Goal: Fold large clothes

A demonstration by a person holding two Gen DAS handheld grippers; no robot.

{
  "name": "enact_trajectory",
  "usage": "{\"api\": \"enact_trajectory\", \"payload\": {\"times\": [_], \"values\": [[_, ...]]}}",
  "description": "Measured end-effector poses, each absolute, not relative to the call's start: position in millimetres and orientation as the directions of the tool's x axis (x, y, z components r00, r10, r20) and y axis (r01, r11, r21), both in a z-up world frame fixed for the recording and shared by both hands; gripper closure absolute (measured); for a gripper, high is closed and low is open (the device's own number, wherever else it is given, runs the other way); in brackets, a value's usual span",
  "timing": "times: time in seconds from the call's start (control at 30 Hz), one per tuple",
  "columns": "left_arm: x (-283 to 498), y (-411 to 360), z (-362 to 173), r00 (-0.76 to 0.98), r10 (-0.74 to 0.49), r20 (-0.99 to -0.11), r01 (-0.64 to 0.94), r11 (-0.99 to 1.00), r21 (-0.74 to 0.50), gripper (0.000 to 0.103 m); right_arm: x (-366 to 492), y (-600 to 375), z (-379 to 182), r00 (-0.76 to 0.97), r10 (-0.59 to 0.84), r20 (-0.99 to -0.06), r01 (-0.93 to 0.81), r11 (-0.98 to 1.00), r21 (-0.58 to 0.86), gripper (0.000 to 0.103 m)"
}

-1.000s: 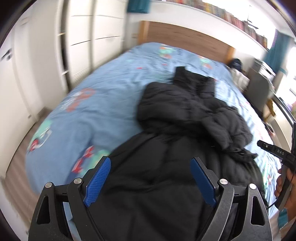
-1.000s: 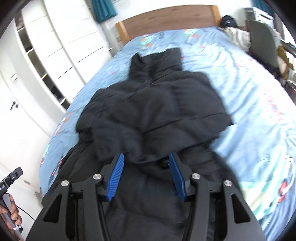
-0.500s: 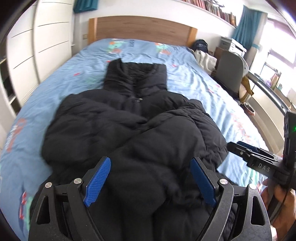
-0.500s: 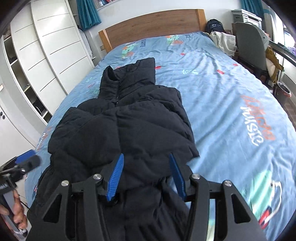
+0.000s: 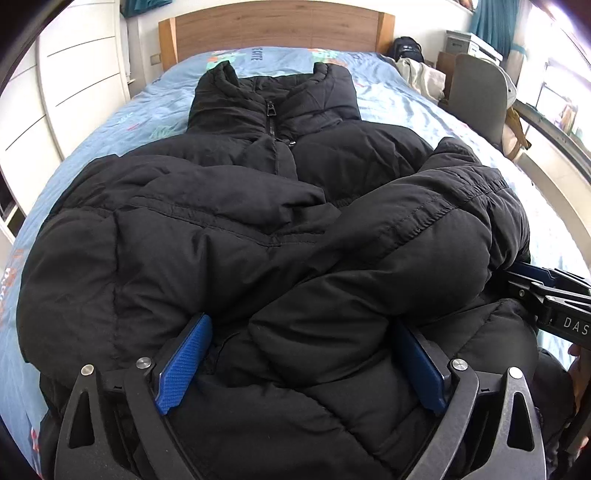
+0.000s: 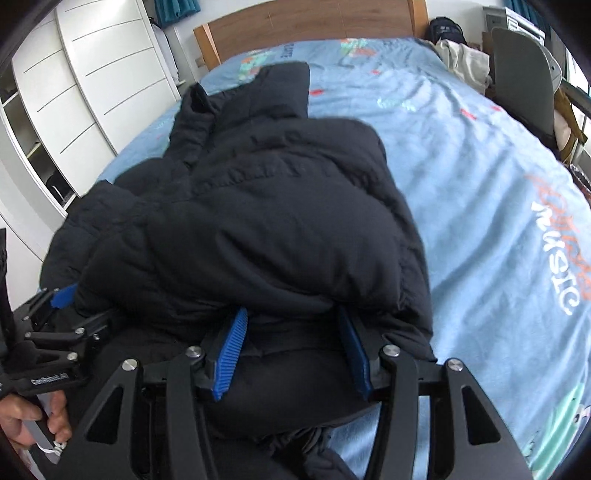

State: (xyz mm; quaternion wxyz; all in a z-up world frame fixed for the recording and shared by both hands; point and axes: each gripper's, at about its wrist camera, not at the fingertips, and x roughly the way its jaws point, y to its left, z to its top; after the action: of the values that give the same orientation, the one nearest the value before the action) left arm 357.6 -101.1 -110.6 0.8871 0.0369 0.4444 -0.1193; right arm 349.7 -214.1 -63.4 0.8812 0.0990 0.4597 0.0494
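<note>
A black puffer jacket [image 5: 258,221] lies on the blue bed, collar toward the headboard, both sleeves folded across the chest. It also shows in the right wrist view [image 6: 266,221]. My left gripper [image 5: 299,325] is open, its blue pads pushed into the jacket's lower part, with padded fabric bulging between them. My right gripper [image 6: 291,317] is open too, its pads tucked under the edge of the folded sleeve. The right gripper also shows in the left wrist view [image 5: 546,291] at the jacket's right side. The left gripper shows in the right wrist view [image 6: 59,306].
The bed [image 6: 480,166] has a blue printed sheet and a wooden headboard [image 5: 273,26]. White wardrobes [image 6: 74,92] stand on the left. A grey chair [image 5: 476,96] and a pile of clothes [image 5: 417,70] are on the right.
Both grippers have moved forward and down into the jacket's lower part. The left wrist view has swung to face the headboard. The jacket fills more of both views.
</note>
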Motion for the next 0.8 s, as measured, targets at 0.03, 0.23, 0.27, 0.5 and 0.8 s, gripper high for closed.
{"api": "enact_trajectory", "payload": {"times": [0.03, 0.23, 0.27, 0.5, 0.8], "values": [[357, -100, -110, 0.57, -0.183, -0.801, 0.245, 0.968, -0.047, 0.006, 350, -214, -64, 0.569, 0.179, -0.802, 0.006, 0.975, 0.222, 0.053], [345, -92, -75, 0.609, -0.19, -0.77, 0.24, 0.97, -0.049, 0.007, 338, -210, -34, 0.582, 0.154, -0.799, -0.016, 0.984, 0.178, 0.053], [345, -90, -68, 0.623, -0.192, -0.759, 0.24, 0.97, -0.049, 0.007, 335, -211, -25, 0.6, 0.157, -0.785, -0.021, 0.983, 0.181, 0.053], [365, -88, -70, 0.631, -0.156, -0.76, 0.228, 0.974, -0.011, 0.007, 351, -211, -5, 0.656, 0.147, -0.74, -0.007, 0.982, 0.189, 0.053], [375, -85, -100, 0.6, -0.163, -0.784, 0.237, 0.971, -0.02, 0.004, 362, -219, -64, 0.584, 0.169, -0.794, 0.038, 0.971, 0.235, 0.05]]}}
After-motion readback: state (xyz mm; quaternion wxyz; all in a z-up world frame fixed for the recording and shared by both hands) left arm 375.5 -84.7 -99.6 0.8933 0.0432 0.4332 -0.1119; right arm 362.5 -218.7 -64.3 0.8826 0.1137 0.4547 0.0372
